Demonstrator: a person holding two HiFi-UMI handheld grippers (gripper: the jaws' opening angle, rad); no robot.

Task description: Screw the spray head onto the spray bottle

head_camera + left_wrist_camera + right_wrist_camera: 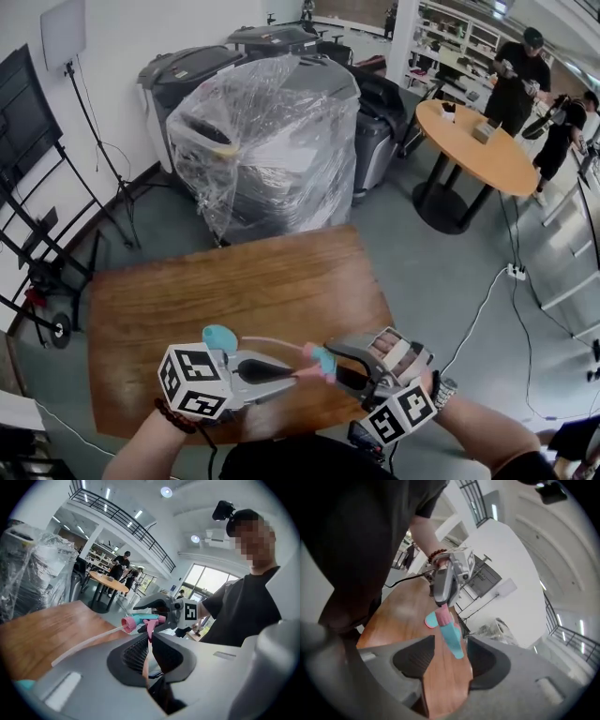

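So the left gripper point(292, 369) has its jaws clenched on a pink part of the spray head point(317, 356) and holds it up off the table point(234, 281), with the dip tube point(84, 641) sticking out sideways. My guess is that grip leaves the screw collar free to get at. The right gripper point(339, 367) faces it with its jaws spread wide. The teal end sits between them but isn't pinched. I can't spot the spray bottle in any view, so no screwing on yet.
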